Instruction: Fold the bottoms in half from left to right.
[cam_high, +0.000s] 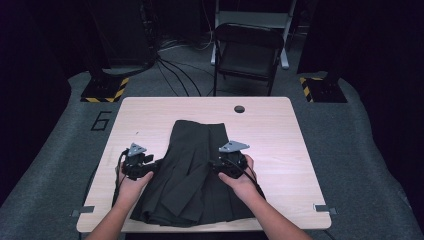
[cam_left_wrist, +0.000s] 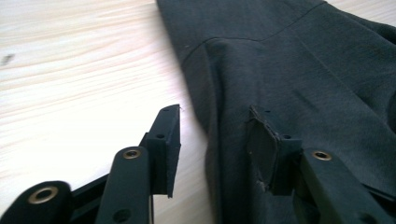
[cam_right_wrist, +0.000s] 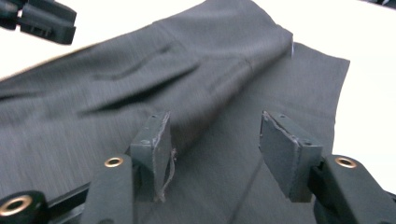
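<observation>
Two tools flank a dark pleated skirt (cam_high: 192, 172) at centre-bottom of the high view: left tool (cam_high: 136, 165) at its left edge, right tool (cam_high: 231, 162) on its right part, all on the desk (cam_high: 280, 135). Left gripper view: jaws wide, straddling the skirt's edge (cam_left_wrist: 205, 116), gripping nothing. Right gripper view: jaws wide over the cloth (cam_right_wrist: 212, 126), empty; other tool at upper left.

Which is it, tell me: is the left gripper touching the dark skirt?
Cannot tell. In the left gripper view the open left gripper straddles the edge of the dark skirt, one jaw over cloth, one over the table; contact is unclear.
</observation>
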